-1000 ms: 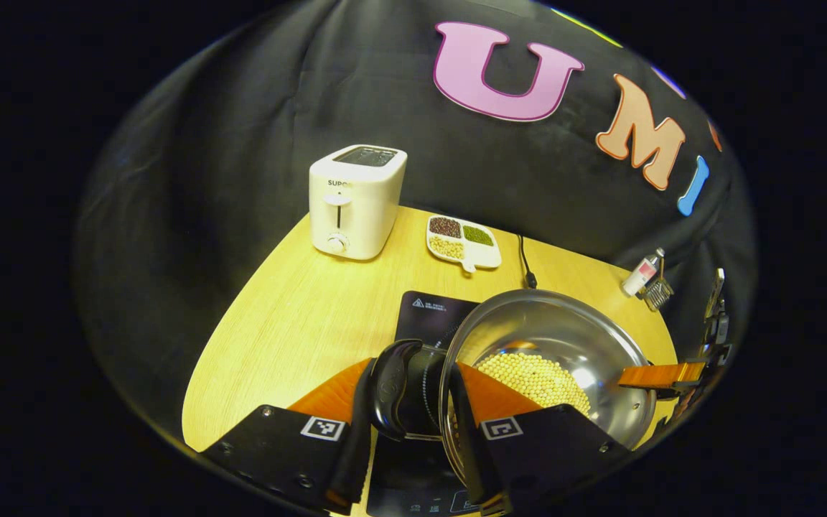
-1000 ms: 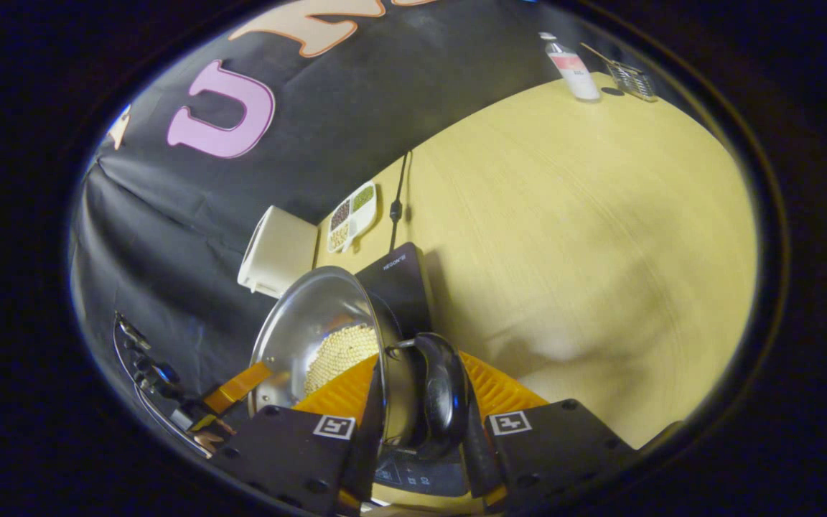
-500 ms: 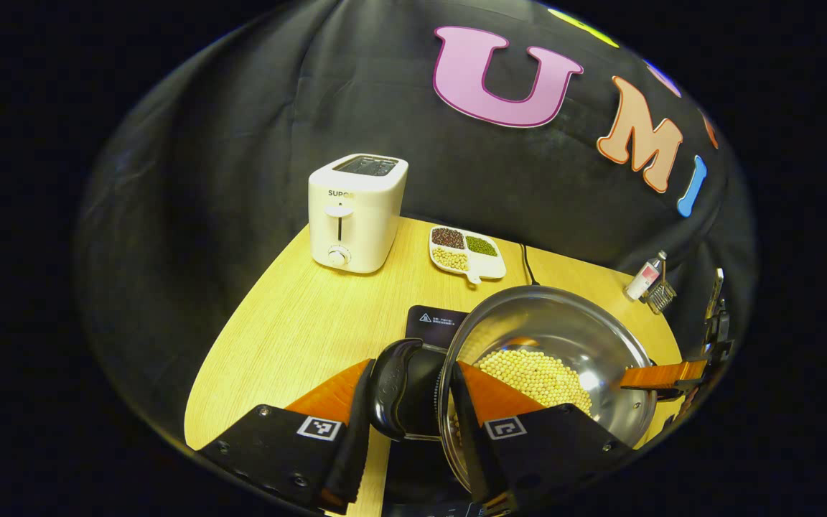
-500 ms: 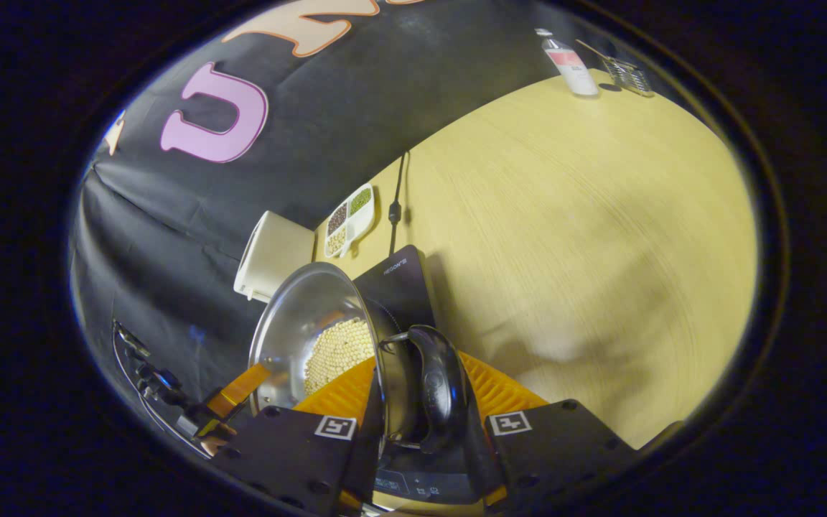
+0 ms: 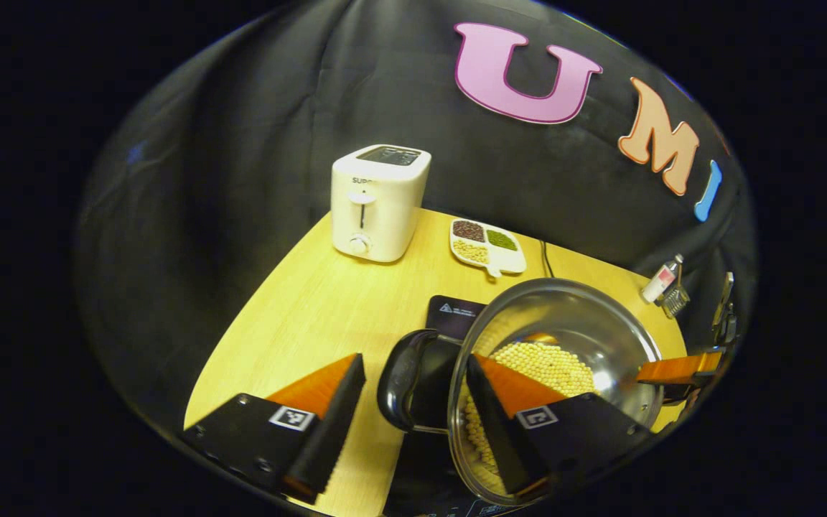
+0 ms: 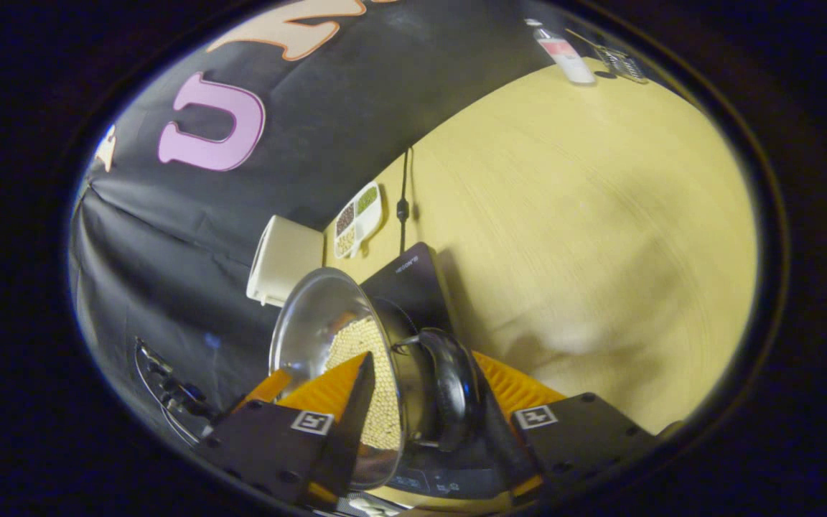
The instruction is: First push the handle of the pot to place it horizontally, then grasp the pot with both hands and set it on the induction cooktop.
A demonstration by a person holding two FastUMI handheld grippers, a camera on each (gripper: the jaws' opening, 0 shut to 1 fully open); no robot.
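Left claw agape; pot on cooktop

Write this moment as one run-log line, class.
pot: on cooktop, beans inside | left gripper: open, astride handle | right gripper: open | phase: release

One pot. One cooktop. One toaster. One divided dish, three kinds of beans. One bottle. One table. Two grippers.

Wooden bench carries white toaster, divided bean dish, black induction cooktop, bottle at far edge.
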